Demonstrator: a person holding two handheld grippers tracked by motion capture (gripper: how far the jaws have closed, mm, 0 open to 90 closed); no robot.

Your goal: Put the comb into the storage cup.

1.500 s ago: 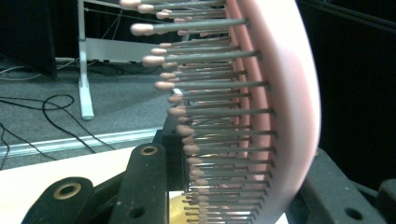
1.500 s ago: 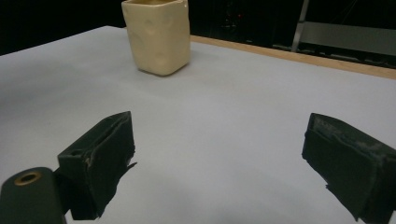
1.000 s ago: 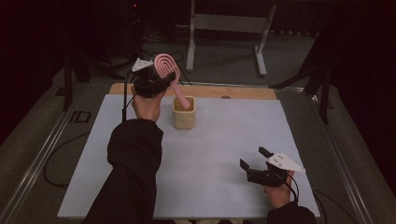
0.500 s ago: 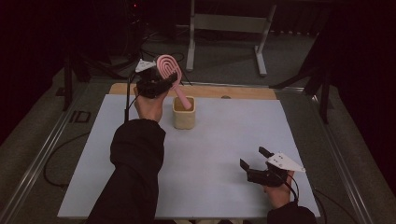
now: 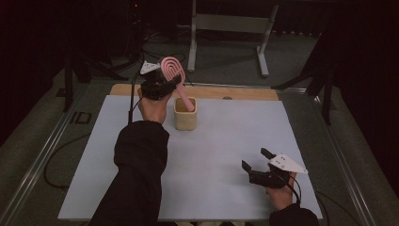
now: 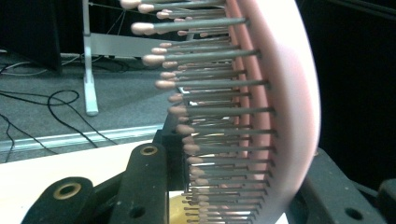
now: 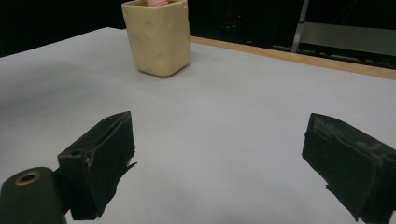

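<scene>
Left tongs (image 5: 165,84) are up at the far side of the surface (image 5: 211,155), clamped on the pink hairbrush (image 5: 175,77) — grip sits around the base of the brush head, where it meets the handle. In the left gripper view I see the brush head (image 6: 261,107) close up between the jaws, bristles (image 6: 210,112) pointing to that view's left, smooth back to its right. The brush hangs tilted: head up and just beyond the tongs, handle slanting down and right into the cream cup (image 5: 185,113). Handle tip is inside the cup; I can't tell whether it touches the bottom.

The cup stands upright on the surface, just below and right of the left tongs, next to the hand holding them. From the right gripper view the cup (image 7: 158,36) is far ahead and left of centre, with a bit of pink showing at its rim.

Right tongs (image 5: 256,160) are low at the near right of the surface, well apart from cup and brush — jaws spread wide, nothing between them, just bare surface (image 7: 224,116).
</scene>
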